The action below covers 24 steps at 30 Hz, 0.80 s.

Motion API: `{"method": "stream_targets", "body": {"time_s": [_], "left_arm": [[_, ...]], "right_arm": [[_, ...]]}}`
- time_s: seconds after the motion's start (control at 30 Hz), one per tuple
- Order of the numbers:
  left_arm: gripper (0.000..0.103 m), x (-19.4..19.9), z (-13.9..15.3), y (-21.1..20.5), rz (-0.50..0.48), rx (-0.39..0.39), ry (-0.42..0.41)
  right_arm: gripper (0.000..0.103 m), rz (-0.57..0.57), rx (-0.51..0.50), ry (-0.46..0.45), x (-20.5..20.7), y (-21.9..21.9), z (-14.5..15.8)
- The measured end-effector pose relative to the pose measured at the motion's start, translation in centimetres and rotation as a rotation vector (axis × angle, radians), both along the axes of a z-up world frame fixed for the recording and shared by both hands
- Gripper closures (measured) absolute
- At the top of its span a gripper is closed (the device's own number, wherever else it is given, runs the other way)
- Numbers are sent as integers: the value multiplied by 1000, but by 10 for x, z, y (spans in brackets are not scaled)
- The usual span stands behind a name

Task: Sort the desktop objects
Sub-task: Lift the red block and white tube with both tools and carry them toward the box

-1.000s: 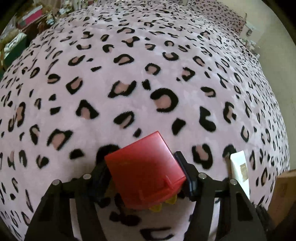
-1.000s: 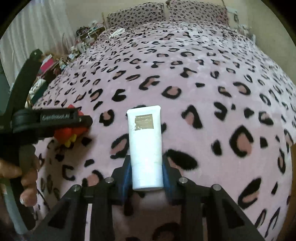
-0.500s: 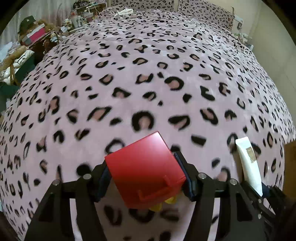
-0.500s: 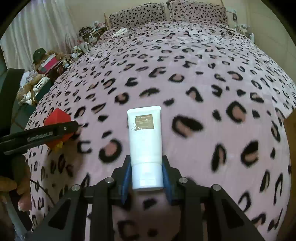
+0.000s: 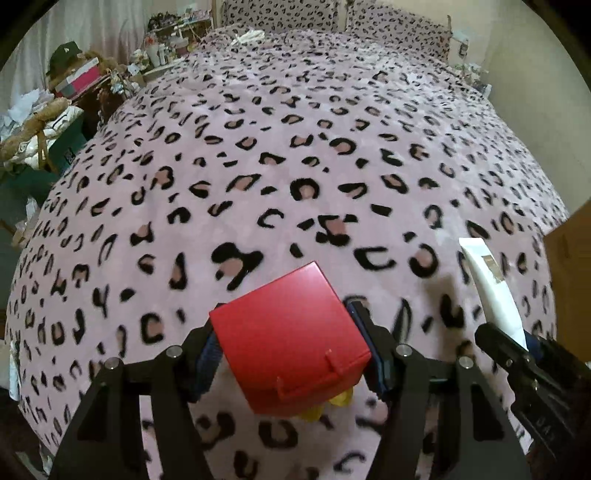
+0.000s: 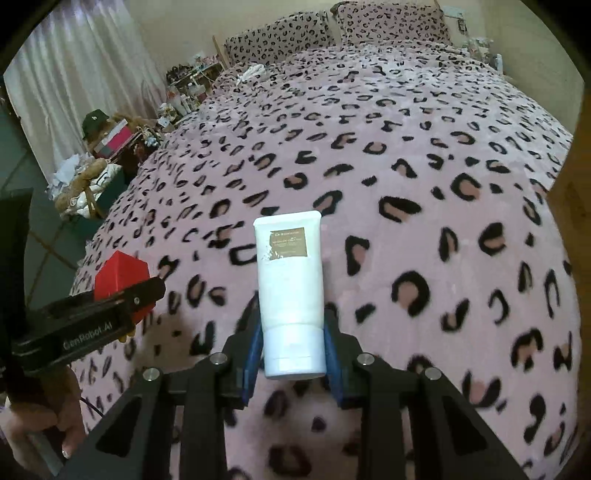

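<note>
Left view only: yellow part (image 5: pixel 325 406) under the red box (image 5: pixel 291 339).
Right view only: hand (image 6: pixel 44 424) gripping the left gripper's handle.
Left gripper (image 5: pixel 291 347): tilted down, pinching the red box above the bedspread (image 5: pixel 295 147).
Right gripper (image 6: pixel 293 354): tilted down, pinching a white tube (image 6: pixel 290 291), cap nearest.

Bed (image 5: pixel 295 155) under pink leopard-print blanket (image 6: pixel 424 155), two matching pillows (image 5: pixel 280 14) at head

Bed (image 5: pixel 295 155) w/ pink leopard-print blanket fills the view. Two matching pillows (image 6: pixel 332 33) at its head, against a beige wall. A small white item (image 6: pixel 251 72) lies on the bed near the pillows – can't tell what. Left of the bed: white curtain (image 6: pixel 74 74), a cluttered pile – black cap (image 6: pixel 94 122), pink-and-grey box (image 6: pixel 116 140), green box (image 5: pixel 62 147). Right of the bed, a brown cardboard edge (image 5: pixel 569 266).
</note>
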<state>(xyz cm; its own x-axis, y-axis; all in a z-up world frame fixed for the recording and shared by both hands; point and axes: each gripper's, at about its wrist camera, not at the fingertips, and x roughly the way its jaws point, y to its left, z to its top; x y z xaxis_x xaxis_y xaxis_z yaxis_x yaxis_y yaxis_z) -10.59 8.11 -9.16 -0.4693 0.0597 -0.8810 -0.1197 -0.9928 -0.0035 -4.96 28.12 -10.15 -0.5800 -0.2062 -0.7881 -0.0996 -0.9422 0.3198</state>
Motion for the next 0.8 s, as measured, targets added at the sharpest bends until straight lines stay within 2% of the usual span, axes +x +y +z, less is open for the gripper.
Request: {"method": "stream_targets", "body": {"time_s": [0.23,0.4,0.8], "left_arm": [[38,38,38,2,-22,-9,52],[38,59,60,8,-44,1,71],[38,92,94,34,-104,-1,113]], "right_arm": [[72,-23,21,50,35,1,37],[72,-54,-24,85,59,11,61],[72,-94,6,138,103,18,93]]}}
